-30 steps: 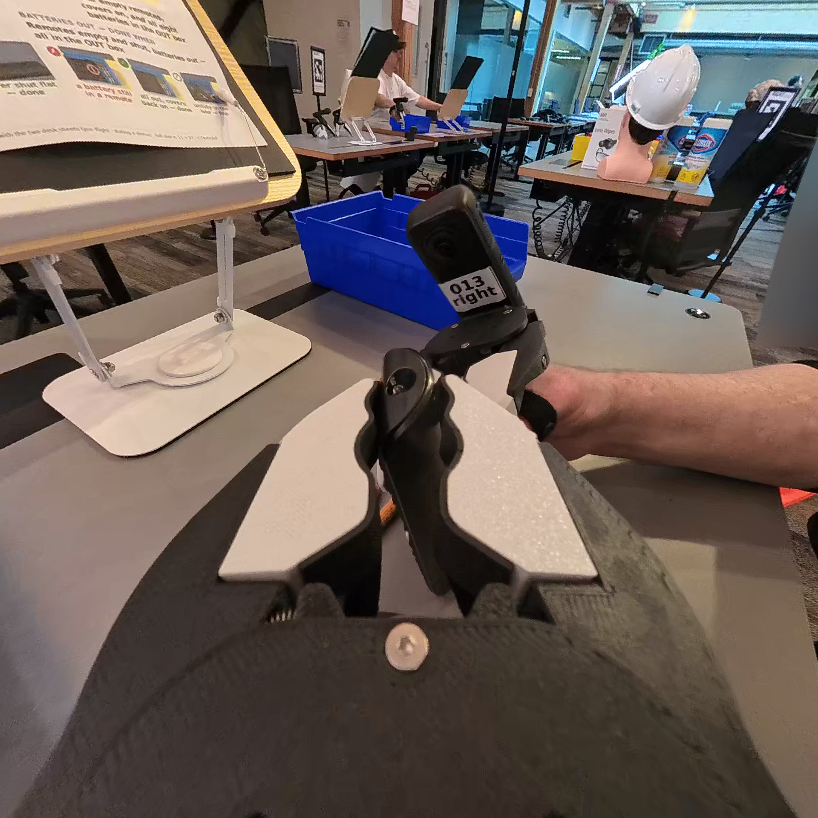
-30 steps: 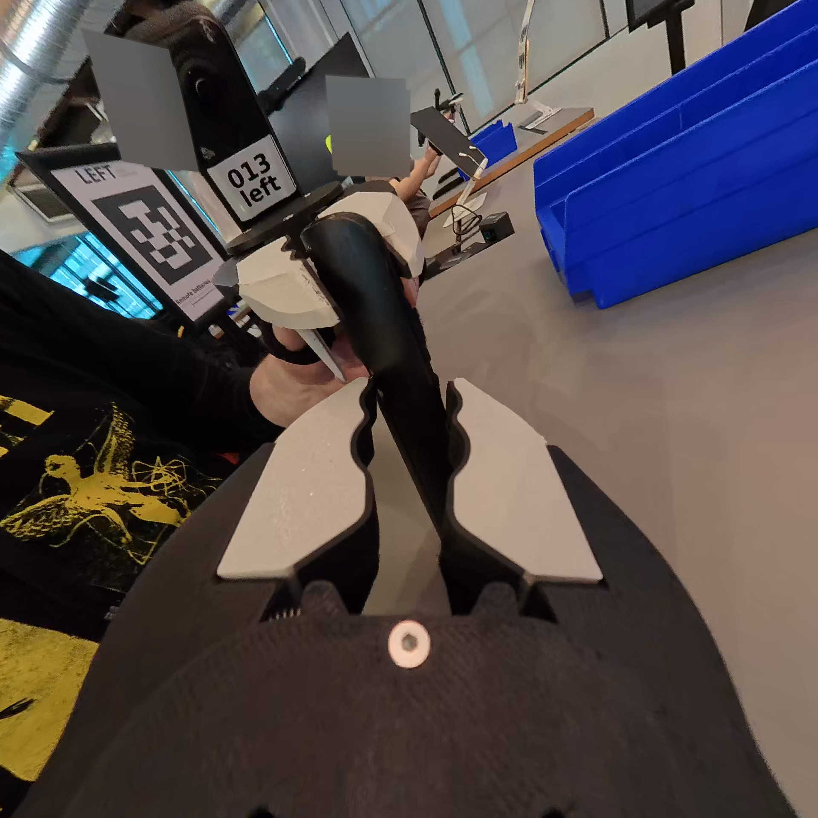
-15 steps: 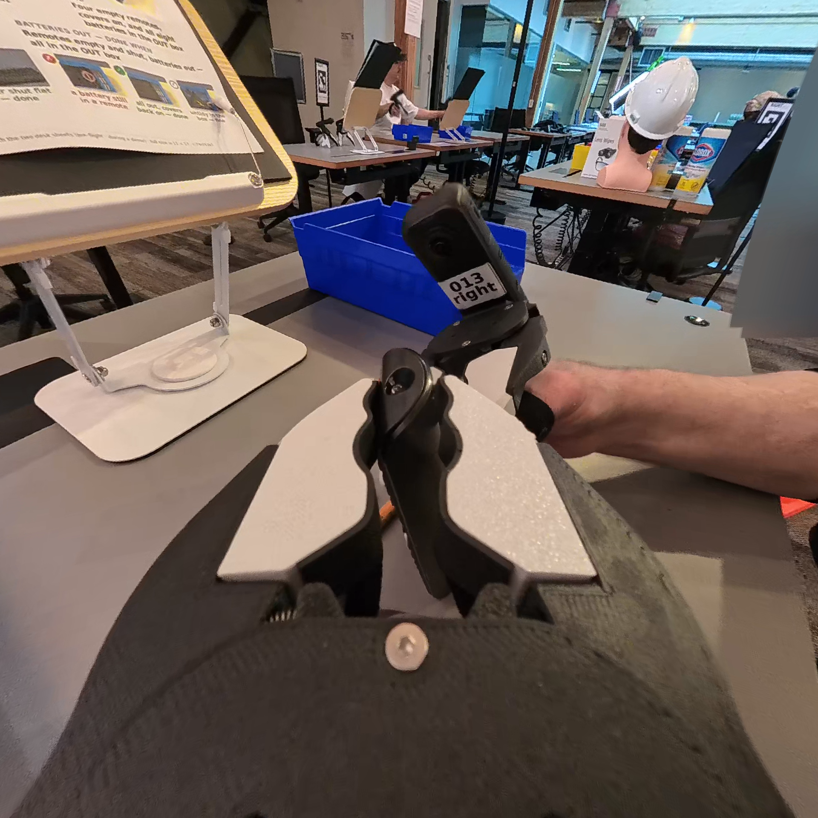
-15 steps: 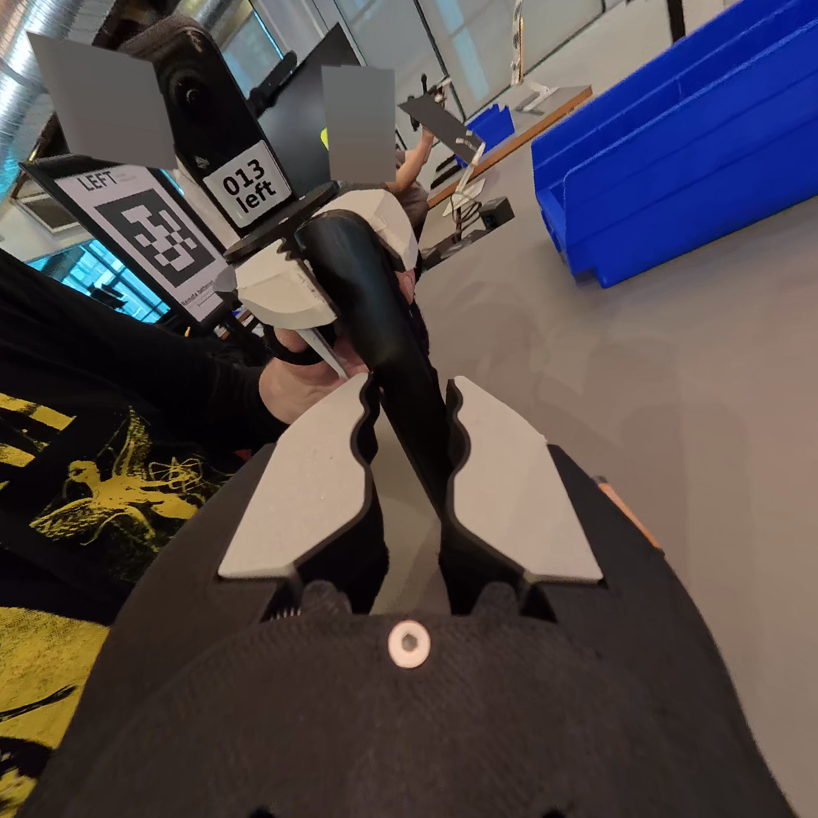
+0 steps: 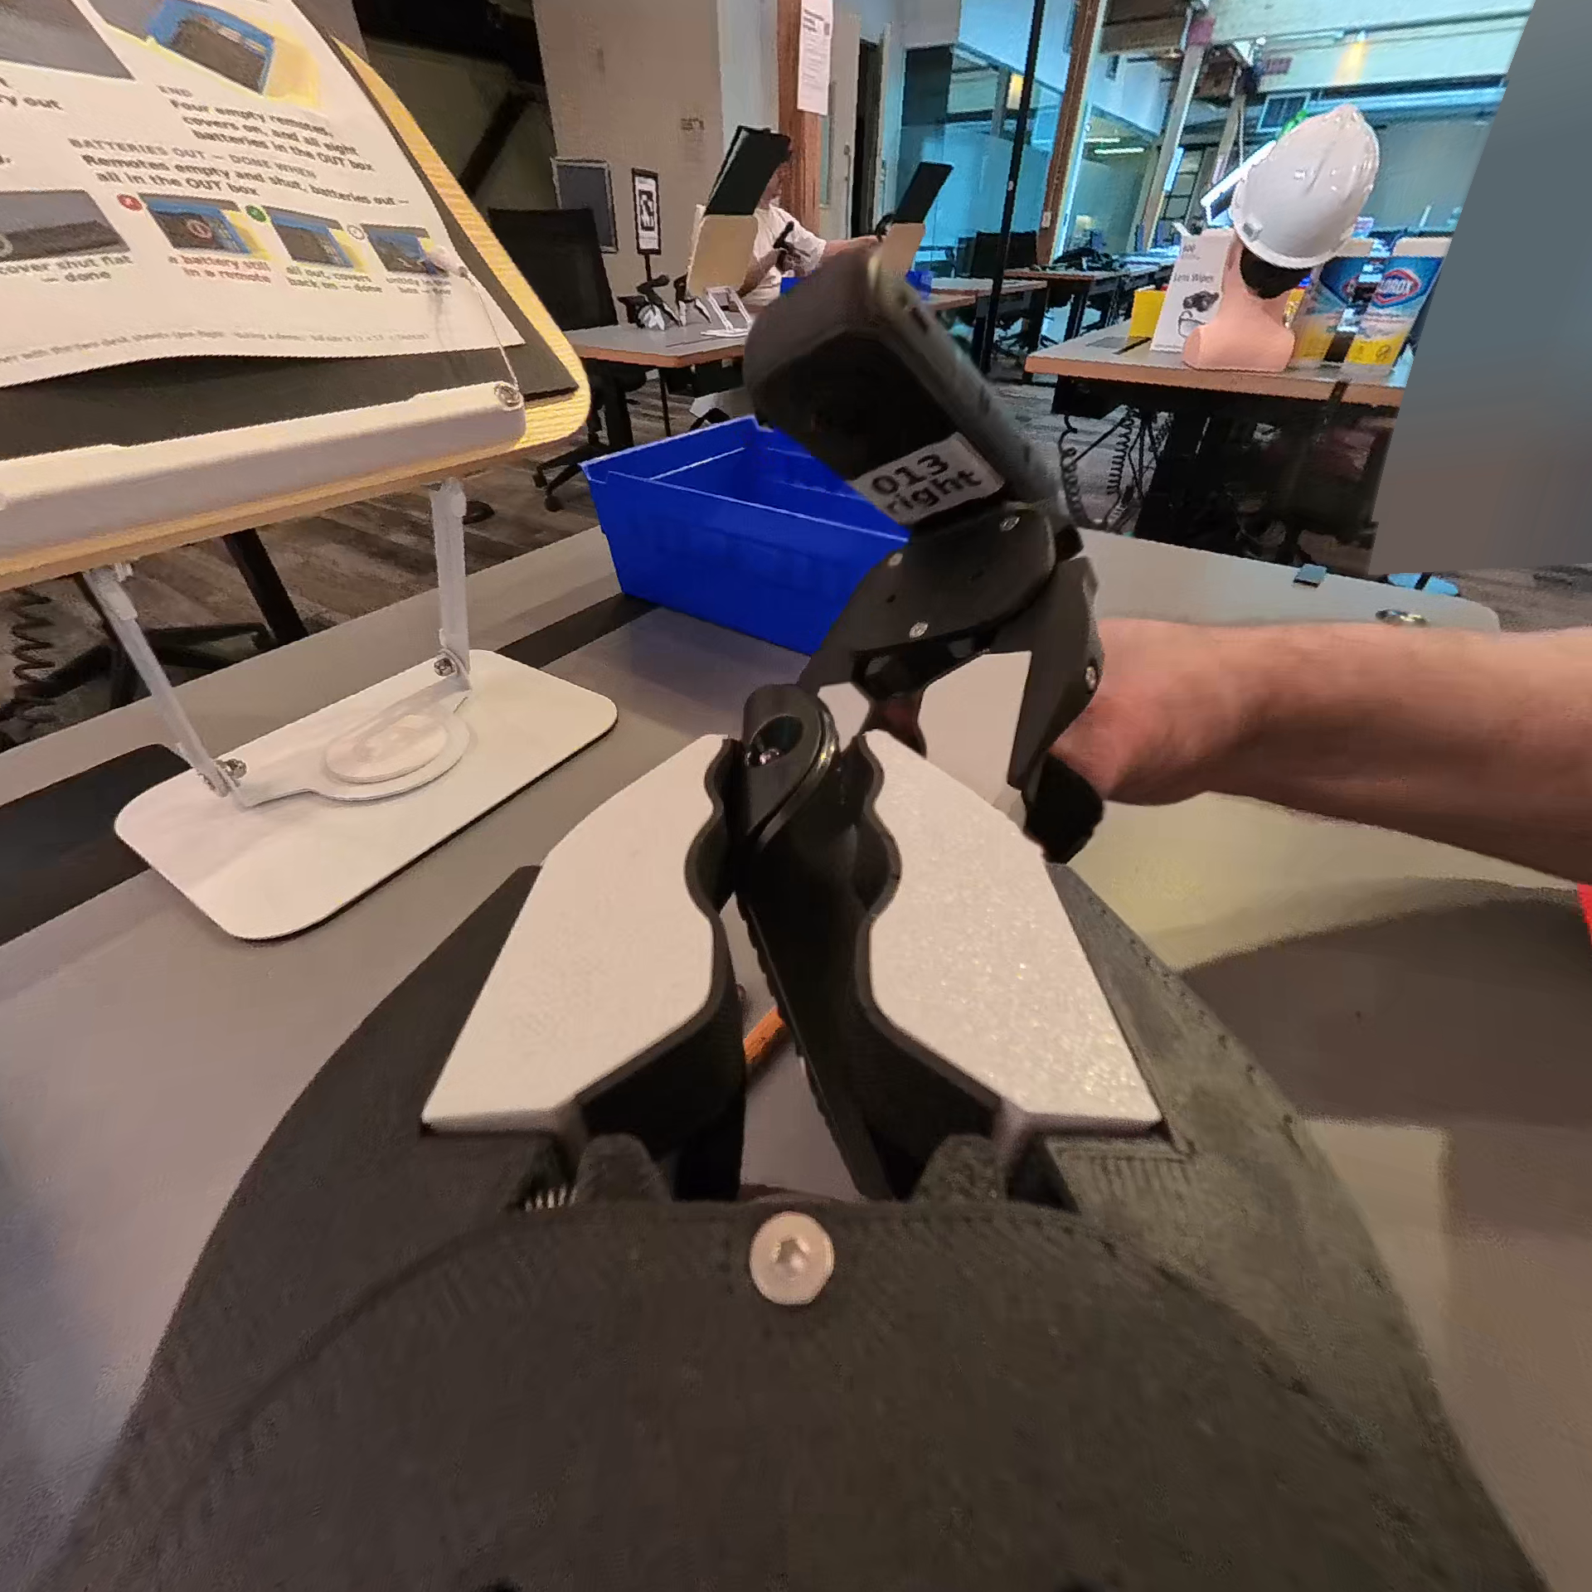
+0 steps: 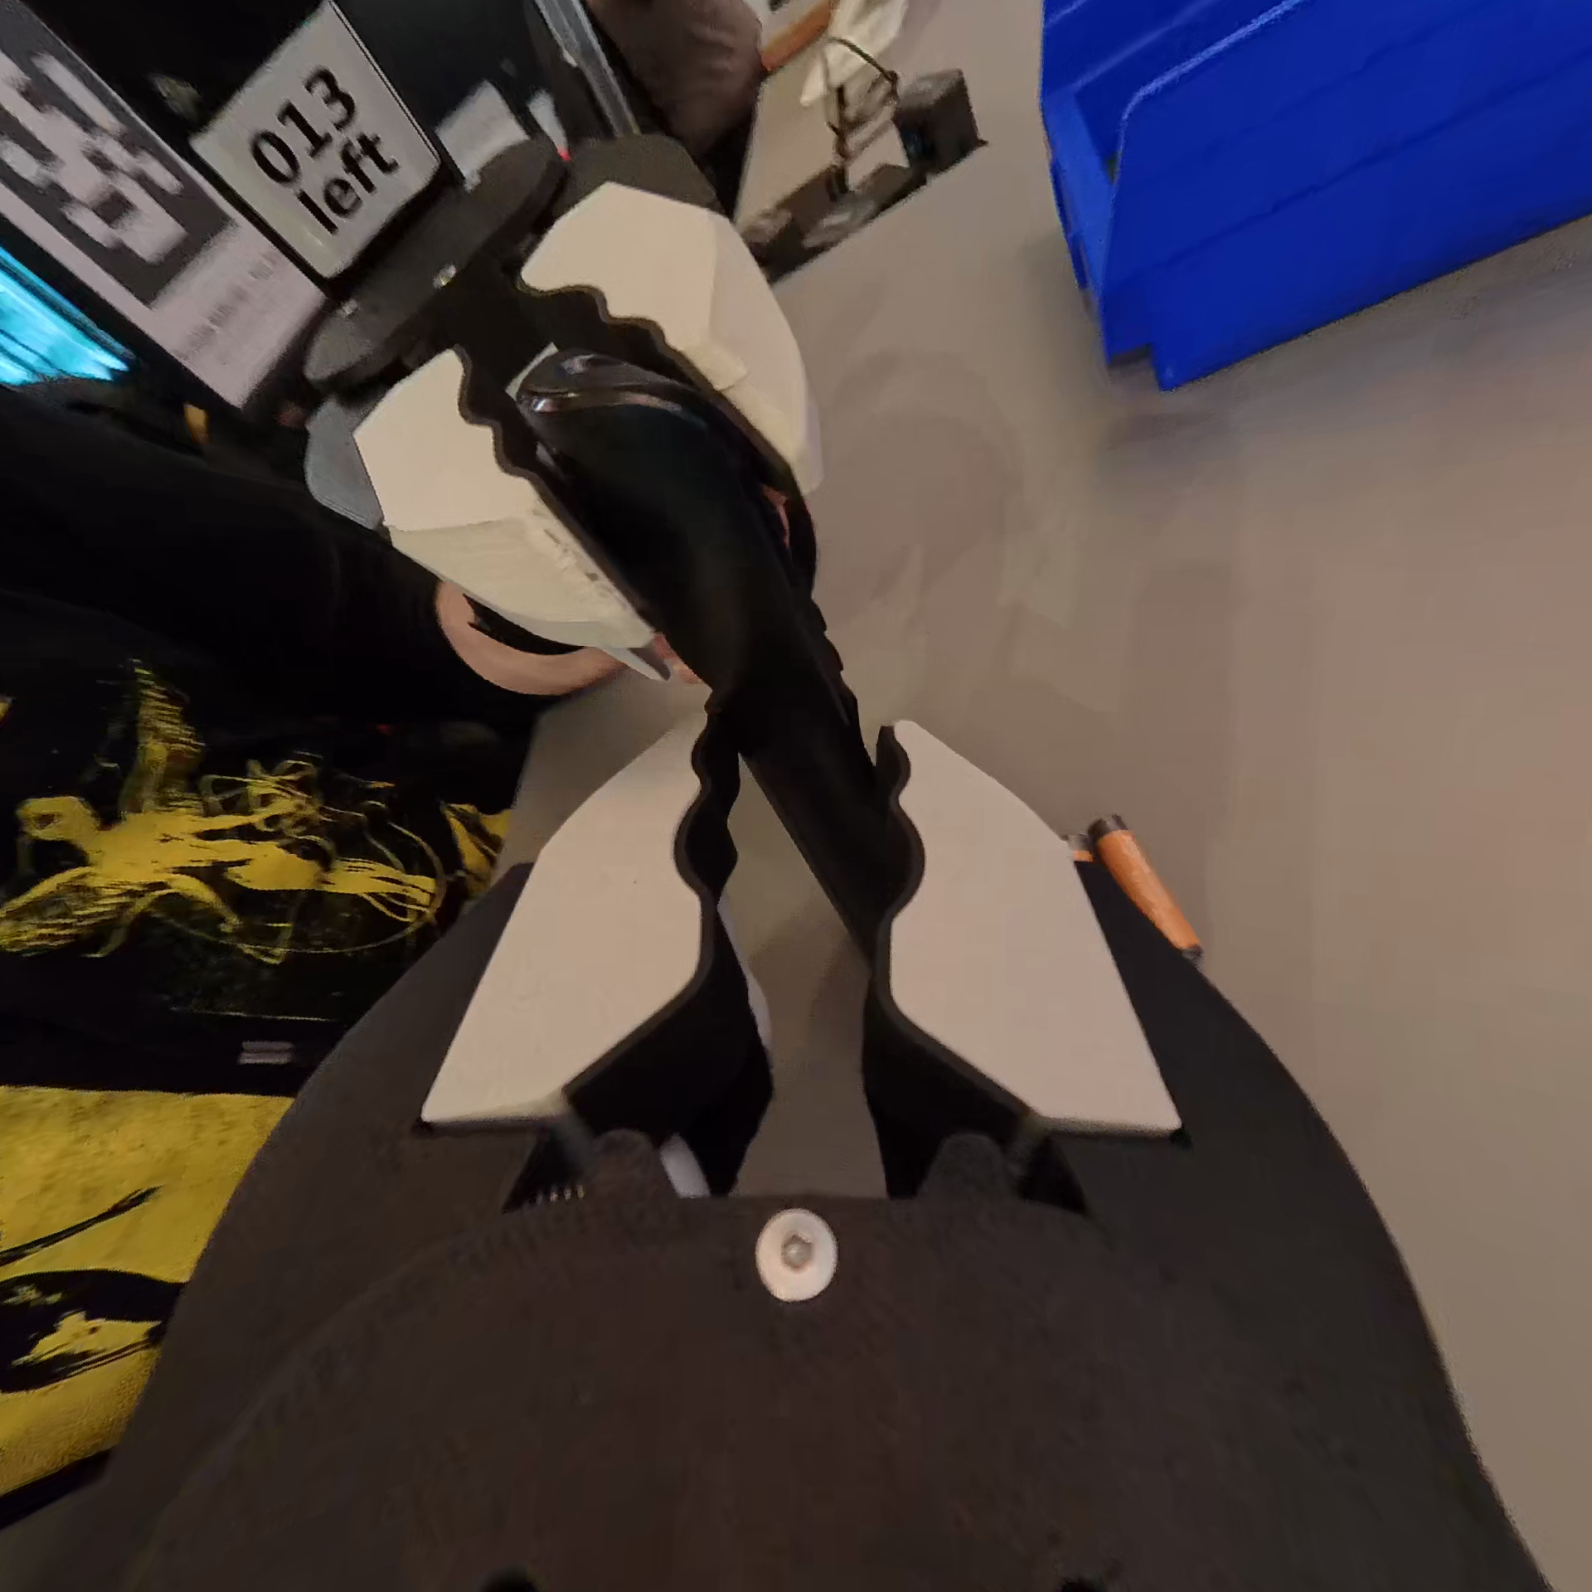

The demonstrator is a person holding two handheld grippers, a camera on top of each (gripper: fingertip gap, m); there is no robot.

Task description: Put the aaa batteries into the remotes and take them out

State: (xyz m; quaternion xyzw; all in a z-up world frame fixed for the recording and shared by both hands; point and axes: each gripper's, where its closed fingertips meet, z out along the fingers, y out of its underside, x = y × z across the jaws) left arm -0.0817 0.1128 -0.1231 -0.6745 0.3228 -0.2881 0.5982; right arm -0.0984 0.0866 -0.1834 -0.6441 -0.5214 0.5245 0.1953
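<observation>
A black remote [image 5: 801, 904] is held between both grippers above the grey table [image 5: 258, 1034]. My left gripper [image 5: 792, 758] is shut on one end of it. My right gripper [image 6: 801, 741] is shut on the other end of the remote [image 6: 689, 534]. The left gripper [image 6: 586, 405] shows at the far end in the right wrist view. The right gripper's black body [image 5: 948, 594] shows beyond the remote in the left wrist view. An orange battery [image 6: 1141, 887] lies on the table beside my right finger. It also shows under the remote in the left wrist view [image 5: 762, 1038].
A blue bin [image 5: 732, 534] stands at the back of the table, also in the right wrist view [image 6: 1335, 215]. A white document stand [image 5: 362, 775] with an instruction sheet is at the left. A person's forearm [image 5: 1335, 715] reaches in from the right. Tip to tip, the grippers are about 6 cm apart.
The right gripper has tipped upward and now looks down at the table. The remote has tilted with it. The orange battery has come into view beside the right finger.
</observation>
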